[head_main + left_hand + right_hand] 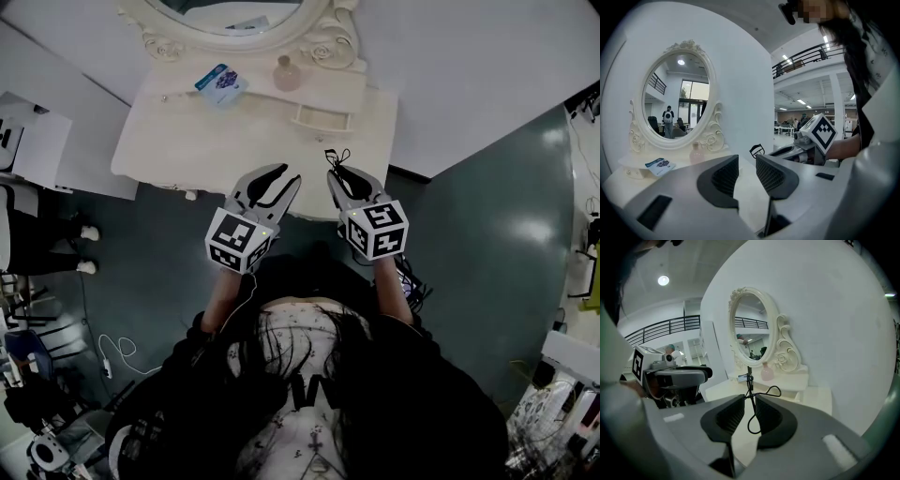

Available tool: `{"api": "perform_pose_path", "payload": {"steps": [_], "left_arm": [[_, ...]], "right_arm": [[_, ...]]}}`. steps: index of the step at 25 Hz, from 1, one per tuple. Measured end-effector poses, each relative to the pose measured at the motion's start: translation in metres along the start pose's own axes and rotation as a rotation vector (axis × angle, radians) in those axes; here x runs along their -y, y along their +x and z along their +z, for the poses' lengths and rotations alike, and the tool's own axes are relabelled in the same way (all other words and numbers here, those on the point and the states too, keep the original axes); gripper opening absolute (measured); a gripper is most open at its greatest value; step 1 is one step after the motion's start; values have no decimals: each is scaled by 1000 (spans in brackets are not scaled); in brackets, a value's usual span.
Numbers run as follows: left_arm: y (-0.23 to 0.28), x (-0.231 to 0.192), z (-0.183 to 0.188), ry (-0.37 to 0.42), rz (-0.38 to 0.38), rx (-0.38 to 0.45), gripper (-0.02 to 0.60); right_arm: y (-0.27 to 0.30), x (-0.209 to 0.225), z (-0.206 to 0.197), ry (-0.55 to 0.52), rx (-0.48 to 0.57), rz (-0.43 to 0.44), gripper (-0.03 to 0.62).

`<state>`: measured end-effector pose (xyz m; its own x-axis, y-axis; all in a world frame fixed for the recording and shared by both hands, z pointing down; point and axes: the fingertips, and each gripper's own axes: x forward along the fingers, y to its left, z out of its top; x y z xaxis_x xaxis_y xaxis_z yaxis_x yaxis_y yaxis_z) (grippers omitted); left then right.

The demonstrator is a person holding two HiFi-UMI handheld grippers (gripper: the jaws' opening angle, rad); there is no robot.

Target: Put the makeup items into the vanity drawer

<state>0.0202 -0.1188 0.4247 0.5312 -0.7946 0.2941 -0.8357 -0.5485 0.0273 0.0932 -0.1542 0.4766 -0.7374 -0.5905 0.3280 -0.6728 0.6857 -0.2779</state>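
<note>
A white vanity (pixel 187 141) stands against the wall, with a small drawer (pixel 322 119) in its raised shelf. My right gripper (pixel 336 174) hovers over the front right edge of the top, shut on a black eyelash curler (pixel 335 157) that sticks up past its tips (pixel 751 380). Beside it on the left, my left gripper (pixel 279 176) is open with nothing between its jaws (pixel 746 161). The curler (pixel 757 151) also shows in the left gripper view. On the shelf stand a pink bottle (pixel 287 73) and a blue packet (pixel 221 82).
An oval mirror (pixel 234 14) in an ornate white frame rises at the back of the vanity. Dark floor surrounds the table, with a white cable (pixel 117 354) and clutter at the left. A white wall runs behind.
</note>
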Motion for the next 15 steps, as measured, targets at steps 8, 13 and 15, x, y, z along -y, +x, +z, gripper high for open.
{"api": "perform_pose_path", "payload": {"steps": [8,13,15], "left_arm": [[9,1,-6,-9,3,-36,115],[16,-4,-8,-6,-15,-51,115],[20,-7,-8,-1,-30,-53,115]], "right_arm": [[6,7,-6,26,-18,17,80],[9,12,-11,41,-30,-1,80],[13,17,-10,50,-30,-17,80]]}}
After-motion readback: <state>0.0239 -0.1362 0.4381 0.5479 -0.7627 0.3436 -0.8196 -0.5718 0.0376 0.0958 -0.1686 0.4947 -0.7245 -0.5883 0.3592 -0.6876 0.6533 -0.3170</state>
